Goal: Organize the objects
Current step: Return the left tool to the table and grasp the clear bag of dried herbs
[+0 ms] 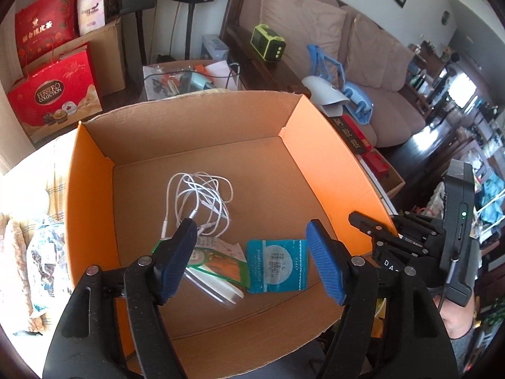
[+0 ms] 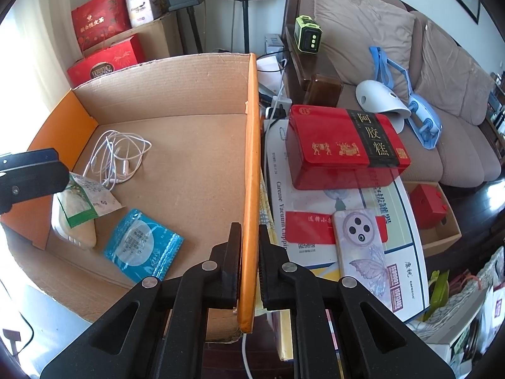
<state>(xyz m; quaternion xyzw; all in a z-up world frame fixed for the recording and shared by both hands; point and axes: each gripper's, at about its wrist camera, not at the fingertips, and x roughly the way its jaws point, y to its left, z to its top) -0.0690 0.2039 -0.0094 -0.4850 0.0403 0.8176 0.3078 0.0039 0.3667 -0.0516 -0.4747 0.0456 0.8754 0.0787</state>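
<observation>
- Step in hand, by judgement: the right gripper (image 2: 249,271) steadies the cardboard box (image 2: 189,145), its fingers closed on the orange side wall, while the left gripper (image 1: 252,259) hangs over the box, fingers wide apart and empty.
- Next likely calls for fetching the phone (image 2: 363,246) or red tin (image 2: 344,145) lying outside.
- Inside the box lie a white earphone cable (image 1: 202,199), a blue sachet (image 1: 277,265) and a green packet (image 1: 217,262).

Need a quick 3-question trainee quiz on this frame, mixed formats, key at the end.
1. True or false: the right gripper clamps the cardboard box by its orange wall.
2. Which lies inside the box? A) phone B) white cable C) red tin
3. Fill in: the left gripper hovers over the box with its fingers ____.

Key:
1. True; one finger sits on each side of the wall.
2. B; the white cable lies beside the blue packet, while the phone and red tin are outside.
3. Open.
</observation>
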